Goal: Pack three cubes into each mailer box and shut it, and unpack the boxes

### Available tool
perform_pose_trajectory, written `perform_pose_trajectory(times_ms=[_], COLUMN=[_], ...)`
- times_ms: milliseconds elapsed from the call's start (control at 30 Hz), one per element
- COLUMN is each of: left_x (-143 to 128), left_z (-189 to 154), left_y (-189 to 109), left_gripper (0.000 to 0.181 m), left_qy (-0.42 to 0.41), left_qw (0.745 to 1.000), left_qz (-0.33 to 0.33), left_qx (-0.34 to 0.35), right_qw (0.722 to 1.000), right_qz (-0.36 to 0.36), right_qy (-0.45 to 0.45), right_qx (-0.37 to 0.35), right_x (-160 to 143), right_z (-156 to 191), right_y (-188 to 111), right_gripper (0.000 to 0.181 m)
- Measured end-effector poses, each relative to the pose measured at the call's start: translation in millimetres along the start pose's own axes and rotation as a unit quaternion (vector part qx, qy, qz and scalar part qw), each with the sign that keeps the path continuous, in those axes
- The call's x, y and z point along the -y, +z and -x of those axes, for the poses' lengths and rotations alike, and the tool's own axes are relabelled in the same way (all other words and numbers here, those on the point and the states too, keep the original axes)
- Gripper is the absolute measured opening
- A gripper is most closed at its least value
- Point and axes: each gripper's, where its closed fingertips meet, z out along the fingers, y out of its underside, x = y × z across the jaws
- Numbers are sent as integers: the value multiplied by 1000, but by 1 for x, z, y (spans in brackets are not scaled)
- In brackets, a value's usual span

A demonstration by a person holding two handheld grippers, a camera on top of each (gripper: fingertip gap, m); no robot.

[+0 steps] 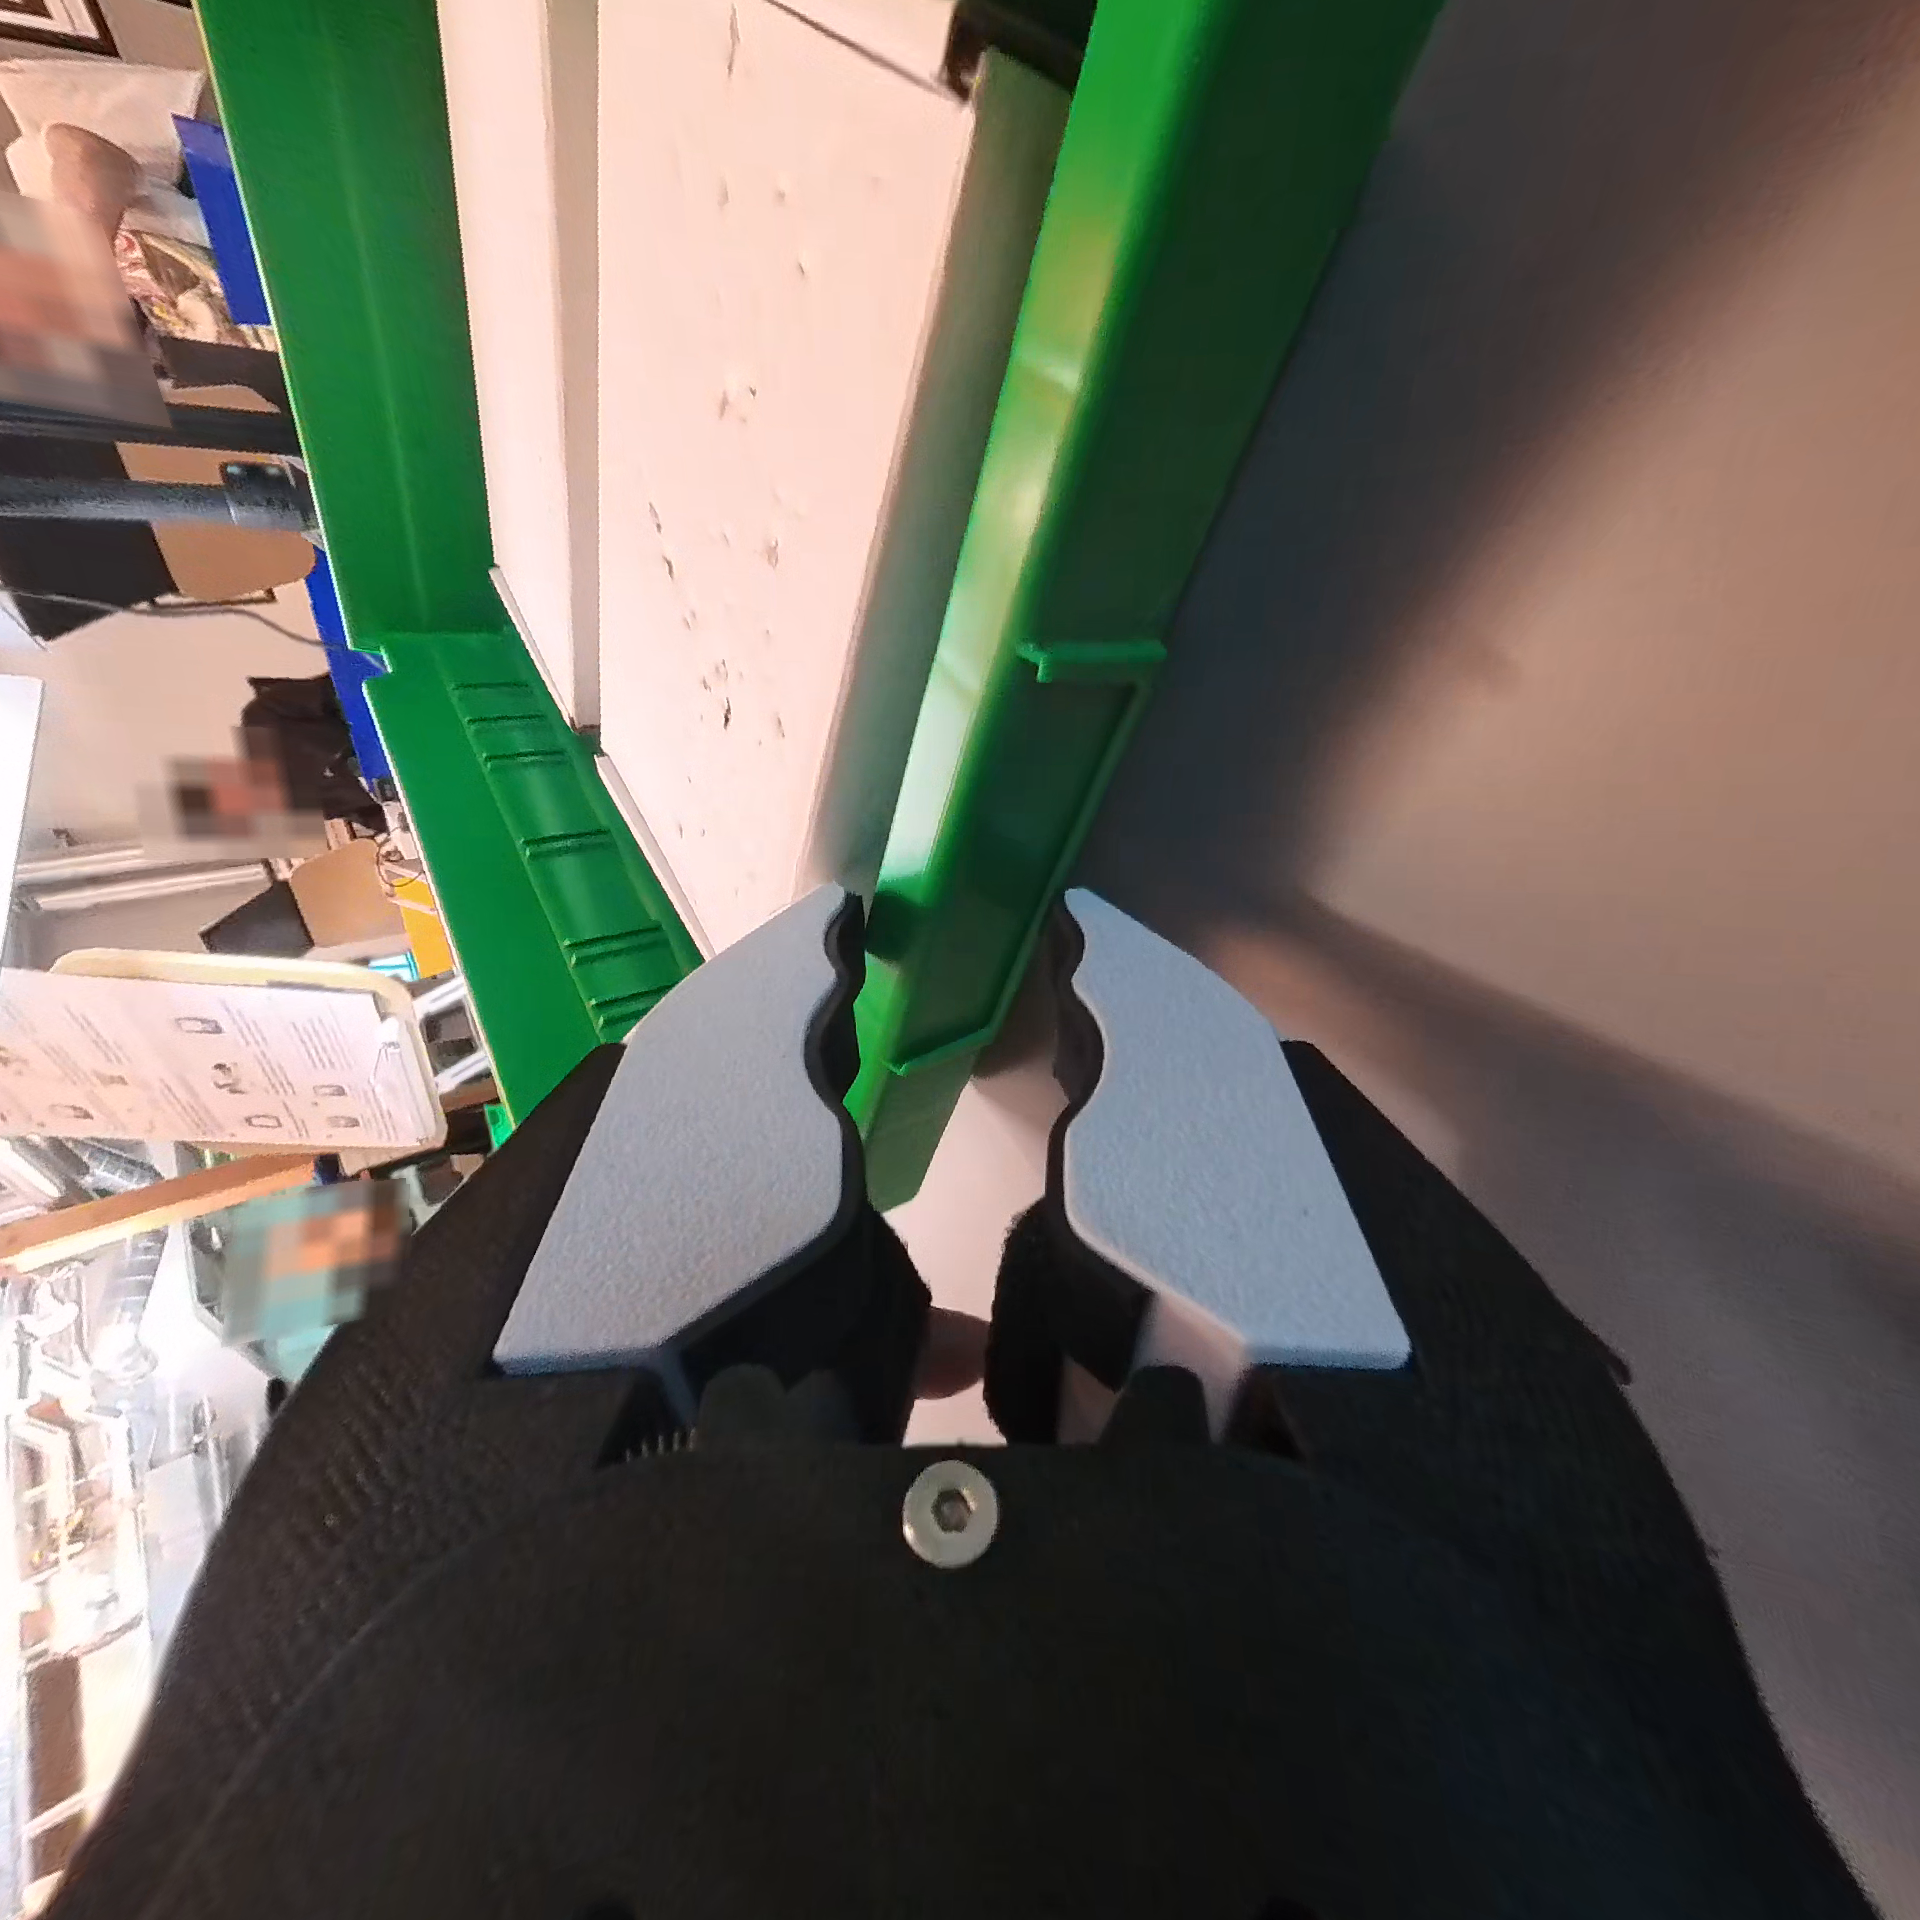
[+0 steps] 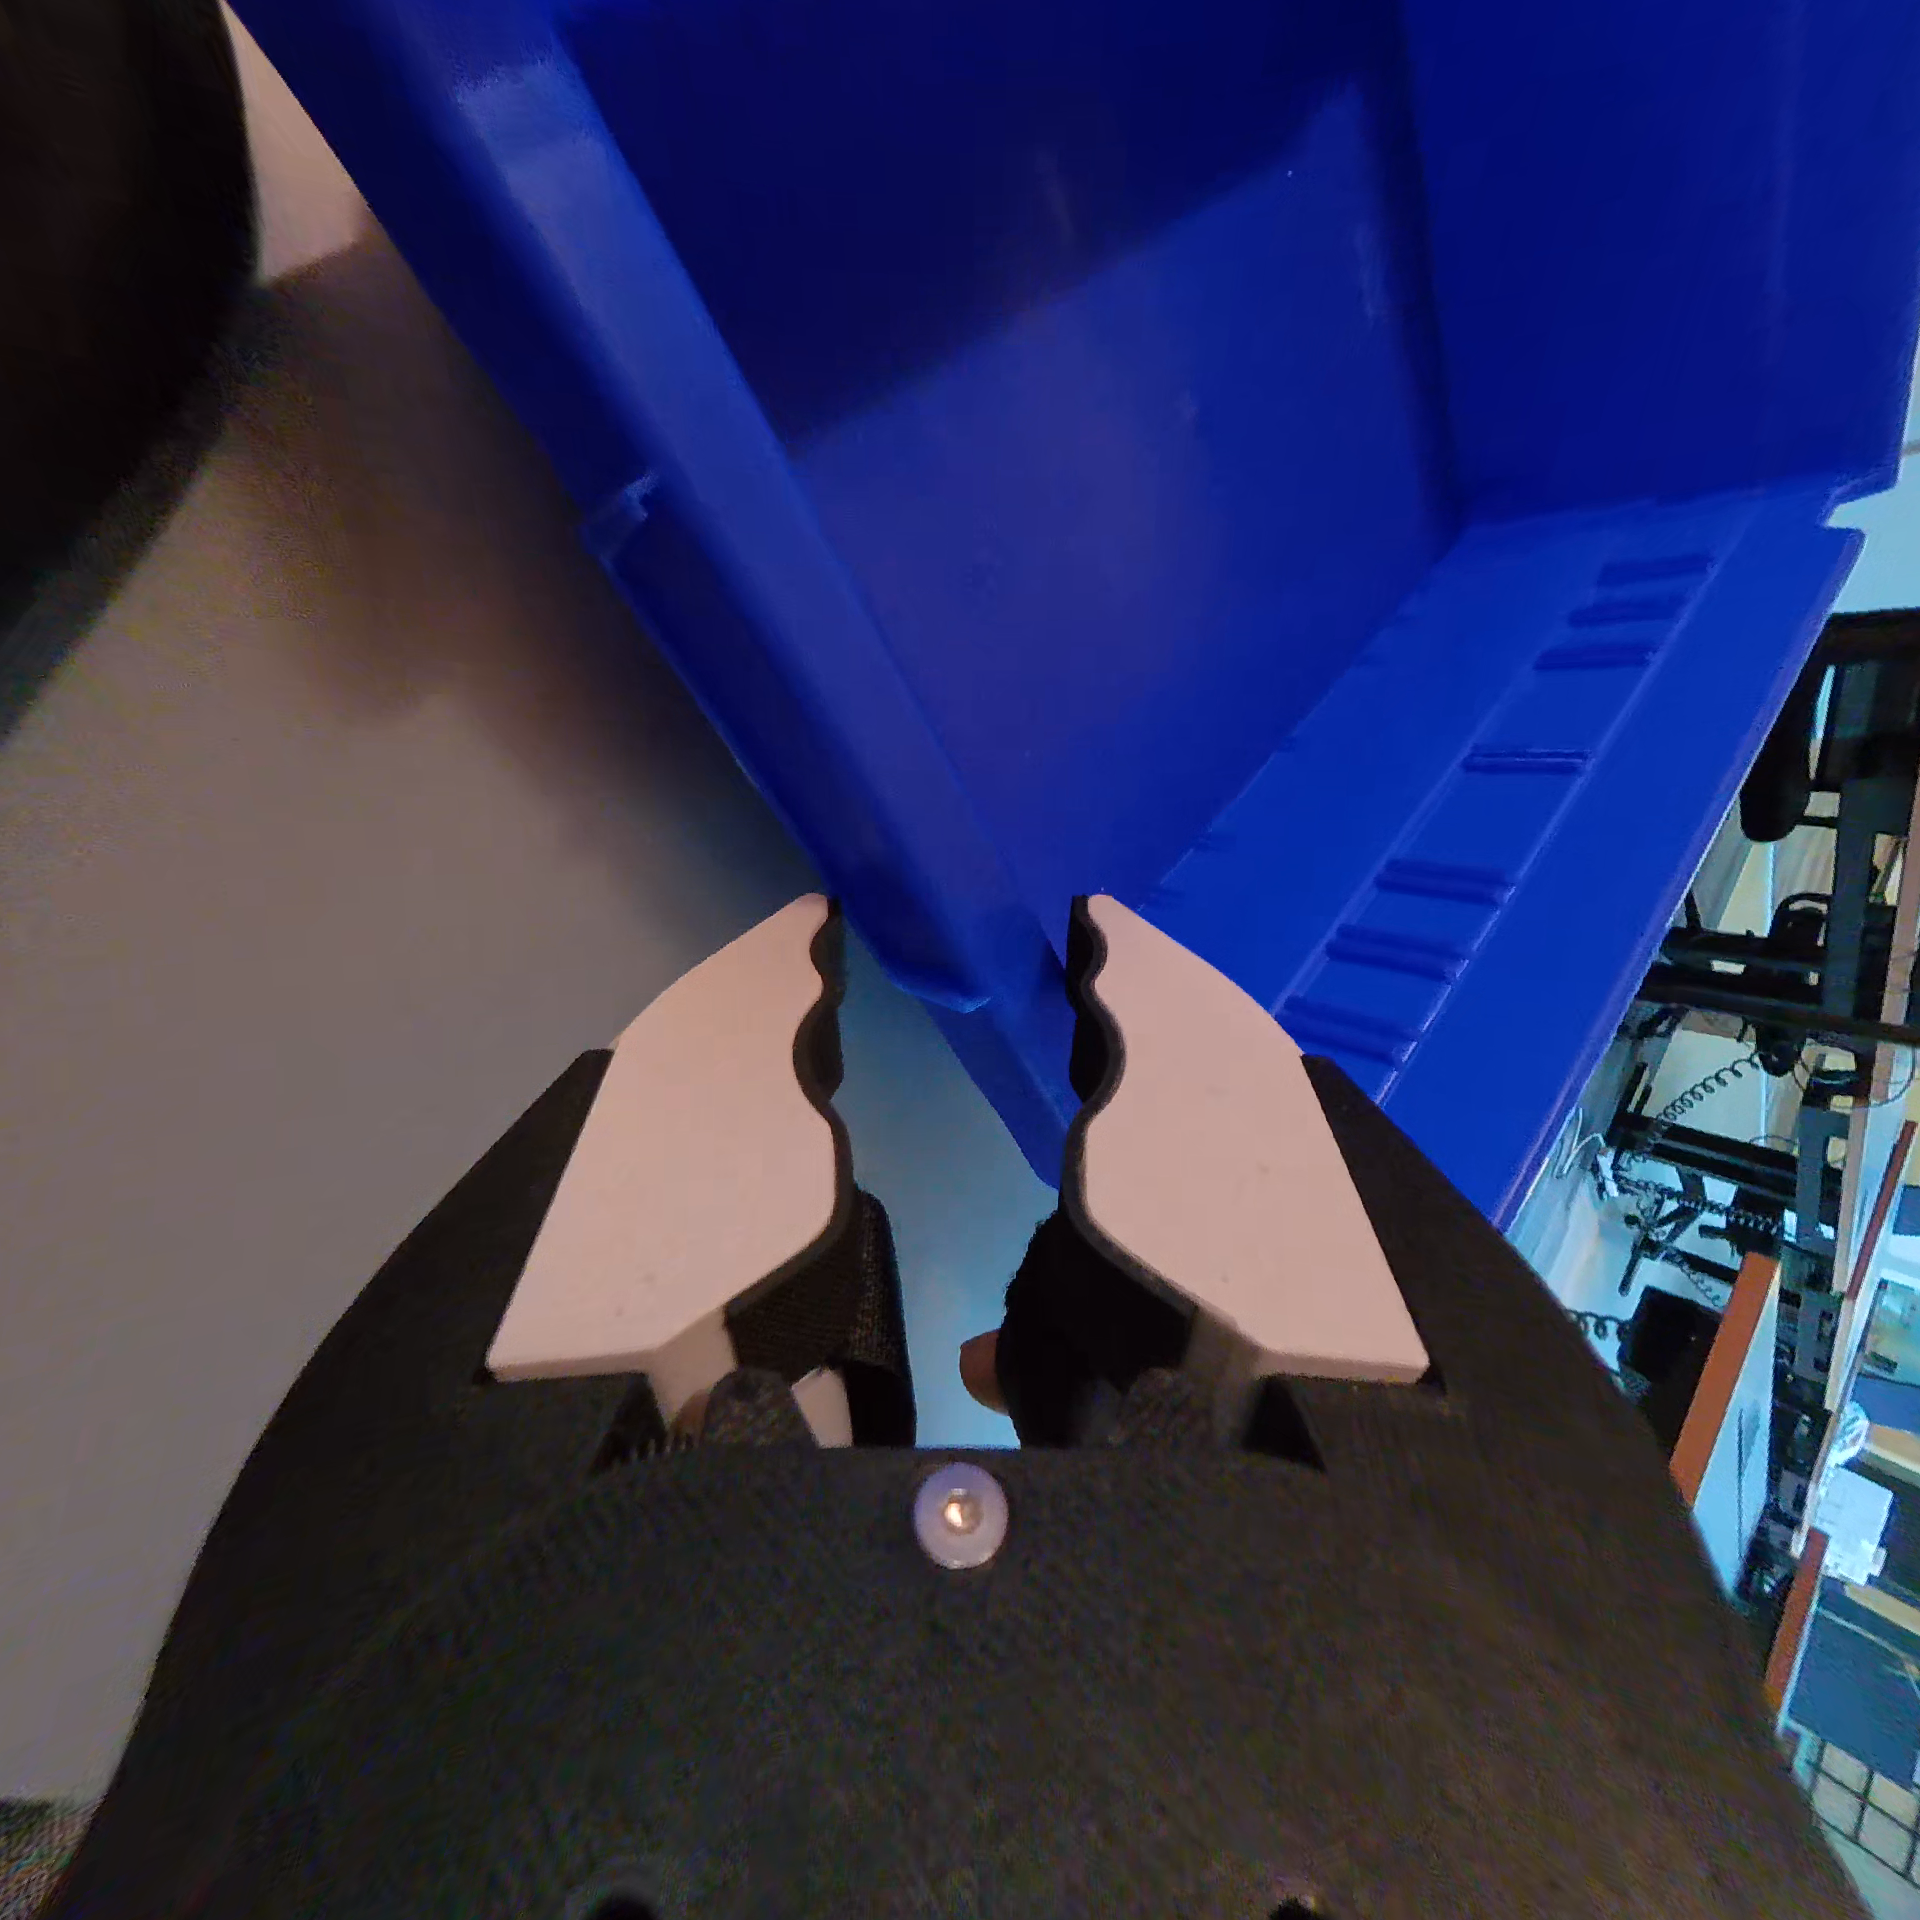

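Observation:
In the left wrist view a green plastic bin (image 1: 343, 312) holds a white mailer box (image 1: 727, 416), its flat face slightly dented. My left gripper (image 1: 961, 925) is closed on the bin's near side rim (image 1: 935, 997), which runs between the jaws. In the right wrist view a blue plastic bin (image 2: 1143, 520) shows an empty inside. My right gripper (image 2: 956, 925) is closed on that bin's near wall at a corner. No cubes show in either view.
The grey table top (image 1: 1558, 675) lies beside the green bin and shows under the blue bin (image 2: 312, 779). A blue bin's edge (image 1: 223, 208) shows behind the green one. People, cardboard boxes and a white card stand off to the left; black stands and shelving (image 2: 1818, 935) to the right. The left gripper's tips are roughly 75 cm from the right gripper's.

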Motion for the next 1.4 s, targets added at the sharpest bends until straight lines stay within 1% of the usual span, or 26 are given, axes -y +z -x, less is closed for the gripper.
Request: perform_pose_trajectory(times_ms=[367, 533, 700, 733, 800, 900, 933, 1000, 1033, 1067, 1100, 1133, 1200, 1233, 1267, 1300, 1400], left_x=[-27, -41, -51, -51, -44, -25, -20, -9, -4, 2, 8, 12, 22, 26, 28, 30, 32], left_z=[-12, -20, -29, -33, -37, -23, -14, 4, 15, 24, 31, 39, 52, 57, 63, 67, 76], left_y=[-23, -38, -52, -55, -64, -88, -98, -114, -120, -125, -128, -127, -119, -112, -102, -91, -53], left_gripper=[33, 33, 34, 38, 51, 73, 78, 81, 81, 83, 83, 83, 87, 90, 94, 97, 107], left_qy=[44, 50, 29, 12, -43, -156, -187, -235, -255, -269, -281, -294, -319, -317, -310, -294, -209], left_qw=[999, 999, 999, 999, 994, 970, 959, 936, 926, 916, 907, 902, 890, 890, 895, 902, 929], left_qz=[7, 1, -20, -28, -63, -157, -186, -236, -256, -272, -281, -279, -258, -242, -225, -207, -158], left_qx=[2, -8, -23, -41, -79, -105, -108, -112, -112, -121, -137, -152, -197, -220, -229, -238, -261], right_qw=[999, 998, 996, 995, 993, 987, 984, 972, 961, 946, 927, 902, 840, 807, 780, 762, 718], right_qz=[45, 68, 83, 83, 75, 6, -27, -113, -170, -233, -297, -361, -478, -523, -555, -575, -617], right_qy=[10, 9, 14, 20, 46, 109, 128, 160, 168, 171, 173, 177, 205, 213, 216, 215, 202], right_qx=[4, 15, 33, 49, 79, 115, 123, 133, 142, 149, 151, 155, 158, 171, 189, 205, 252], right_x=[-64, -83, -94, -95, -93, -69, -57, -22, 2, 28, 54, 80, 126, 146, 163, 177, 213], right_z=[8, 15, 20, 24, 29, 30, 28, 20, 19, 18, 17, 17, 14, 17, 23, 31, 59], right_y=[-31, -43, -51, -52, -58, -73, -80, -96, -106, -119, -132, -147, -172, -181, -187, -188, -181], right_gripper=[41, 41, 41, 46, 72, 111, 117, 129, 138, 142, 147, 146, 146, 146, 146, 146, 147])
